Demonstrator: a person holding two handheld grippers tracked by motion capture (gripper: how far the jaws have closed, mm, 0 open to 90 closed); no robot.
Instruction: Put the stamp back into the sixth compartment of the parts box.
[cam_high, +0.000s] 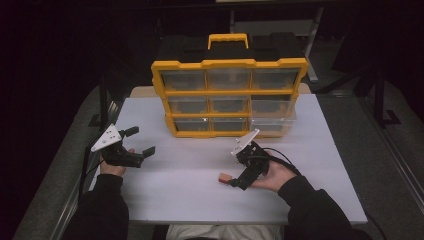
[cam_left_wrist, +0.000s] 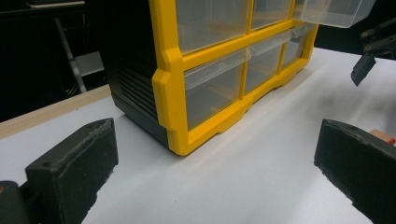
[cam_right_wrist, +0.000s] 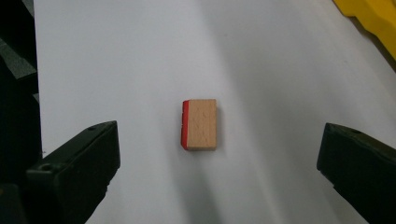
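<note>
A small wooden block with one red side lies flat on the white table. My right gripper hovers over it, open, with the block between the spread jaws and touching neither. In the high view the block sits just left of the right gripper, near the table's front centre. My left gripper is open and holds nothing at the table's left side. It faces the organizer's lower left corner; its jaws stand wide apart above bare table.
A yellow and black drawer organizer with clear drawers stands at the back centre. One clear drawer on its right side is pulled out. The right gripper's jaw shows in the left gripper view. Dark floor surrounds the table.
</note>
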